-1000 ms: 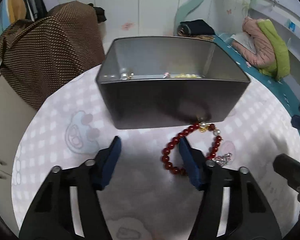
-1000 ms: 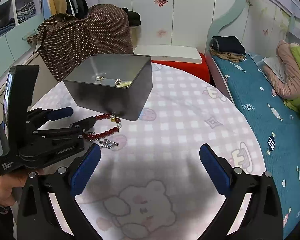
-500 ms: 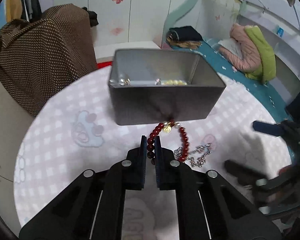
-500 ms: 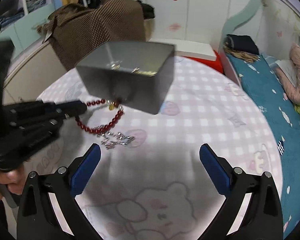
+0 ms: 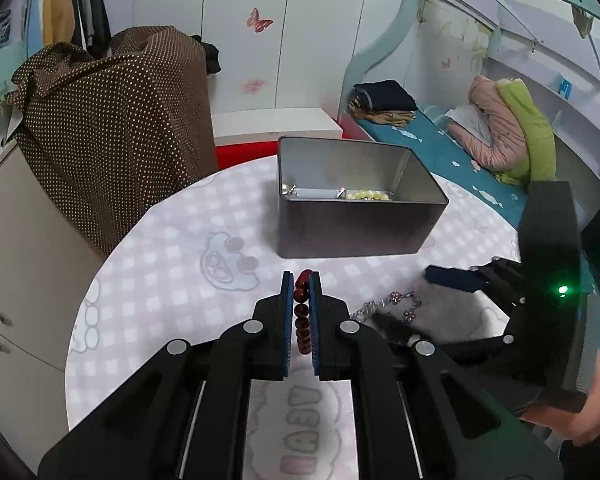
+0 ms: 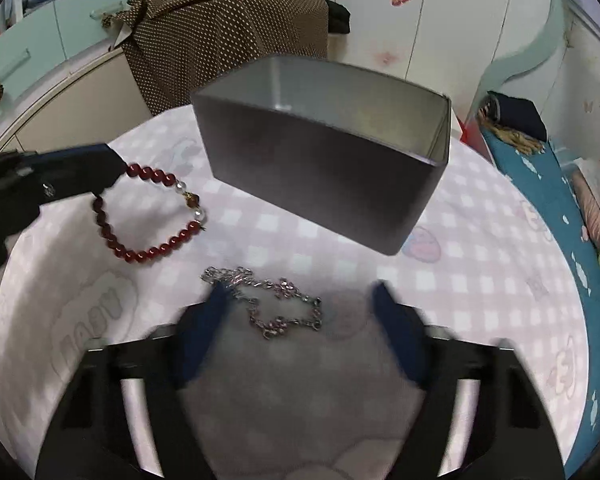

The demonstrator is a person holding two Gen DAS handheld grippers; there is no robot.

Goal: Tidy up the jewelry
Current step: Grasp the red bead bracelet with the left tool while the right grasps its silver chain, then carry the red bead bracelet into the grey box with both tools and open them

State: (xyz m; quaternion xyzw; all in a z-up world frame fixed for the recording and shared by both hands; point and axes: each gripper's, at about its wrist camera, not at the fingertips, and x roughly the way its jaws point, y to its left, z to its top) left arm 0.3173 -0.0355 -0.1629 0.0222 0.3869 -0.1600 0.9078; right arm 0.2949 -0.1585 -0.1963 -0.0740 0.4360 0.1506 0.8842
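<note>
Your left gripper [image 5: 301, 280] is clamped on the red bead bracelet [image 6: 148, 216], which hangs beside the metal tin [image 6: 332, 168] on the round table [image 6: 480, 240], while your right gripper [image 6: 300, 300] spreads wide around the silver chain [image 6: 276, 300].

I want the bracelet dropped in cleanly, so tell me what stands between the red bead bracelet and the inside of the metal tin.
Only the tin's own near wall. The left gripper is shut on the red bead bracelet just short of the metal tin, whose top is open. The silver chain lies off to the side, between the right gripper's open fingers.
</note>
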